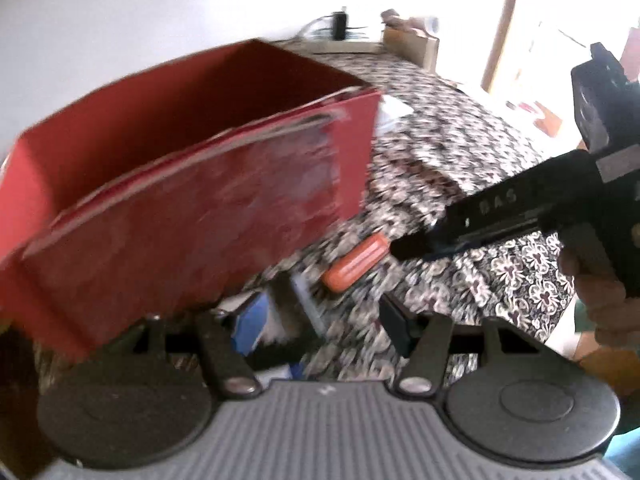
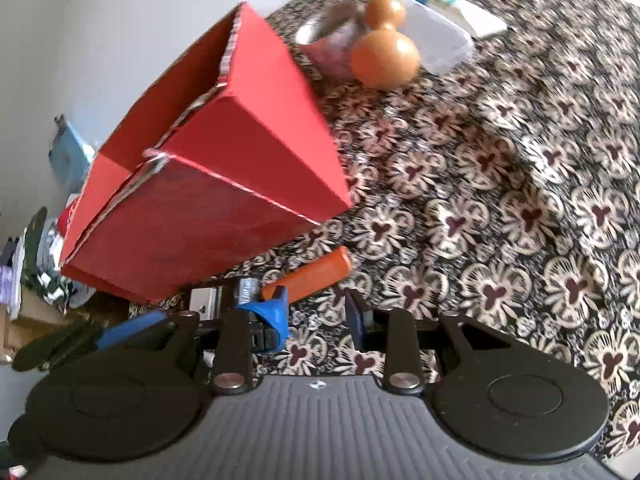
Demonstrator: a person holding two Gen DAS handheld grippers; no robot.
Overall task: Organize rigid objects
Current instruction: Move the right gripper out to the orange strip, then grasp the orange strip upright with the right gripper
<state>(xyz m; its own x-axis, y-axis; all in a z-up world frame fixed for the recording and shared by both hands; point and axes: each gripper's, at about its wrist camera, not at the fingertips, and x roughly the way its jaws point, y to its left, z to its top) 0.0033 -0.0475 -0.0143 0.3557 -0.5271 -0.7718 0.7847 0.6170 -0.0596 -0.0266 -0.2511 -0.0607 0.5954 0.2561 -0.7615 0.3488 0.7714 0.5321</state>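
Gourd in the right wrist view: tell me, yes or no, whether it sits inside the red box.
No: the gourd stands on the patterned cloth beside the red box, outside it.

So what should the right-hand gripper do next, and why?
Probably lift the orange-handled screwdriver up and over the red box beside it. The right gripper seems pinched on the screwdriver's near end, and the box stands open at the top, so it looks like the place to put it.
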